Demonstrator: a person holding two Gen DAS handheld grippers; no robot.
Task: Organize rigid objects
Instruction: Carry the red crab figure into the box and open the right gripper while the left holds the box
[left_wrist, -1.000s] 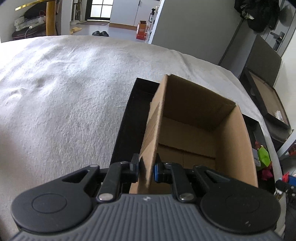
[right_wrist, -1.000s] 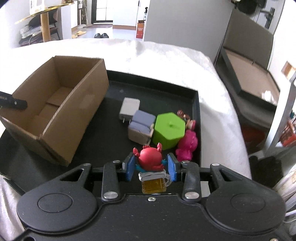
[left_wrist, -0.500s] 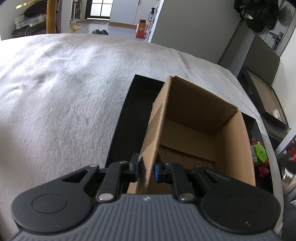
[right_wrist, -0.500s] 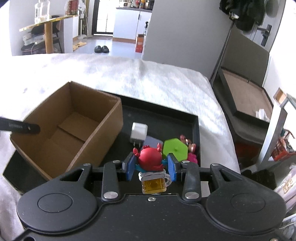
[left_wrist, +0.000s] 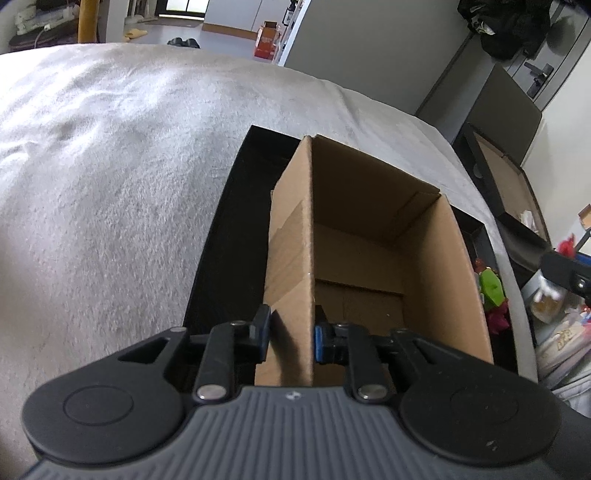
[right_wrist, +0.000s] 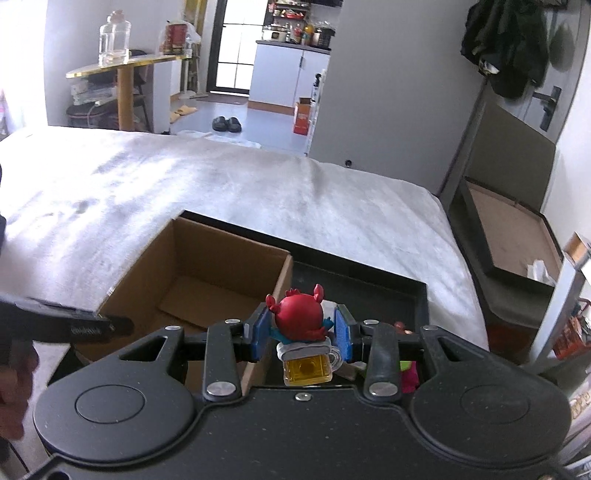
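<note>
Red crab figurine (right_wrist: 300, 314), seated on a yellow mug base, is clamped between the blue pads of the right gripper (right_wrist: 301, 328), raised above the black tray (right_wrist: 388, 291). The cardboard box (right_wrist: 207, 273) stands in the tray at 10 o'clock from the figurine, open and apparently bare inside.

Left gripper (left_wrist: 288, 332): jaws narrow, straddling the near box wall (left_wrist: 291, 266). The inner pad touches the cardboard; contact on the outer pad cannot be confirmed.

Step in hand, by judgement: carrying the figurine to the box while the left steadies it. Next move calls for travel toward 10 o'clock, over the rim, then release.

Remaining toys are mostly hidden behind the right gripper body; a green piece (left_wrist: 491, 288) shows past the box at 3 o'clock.
</note>
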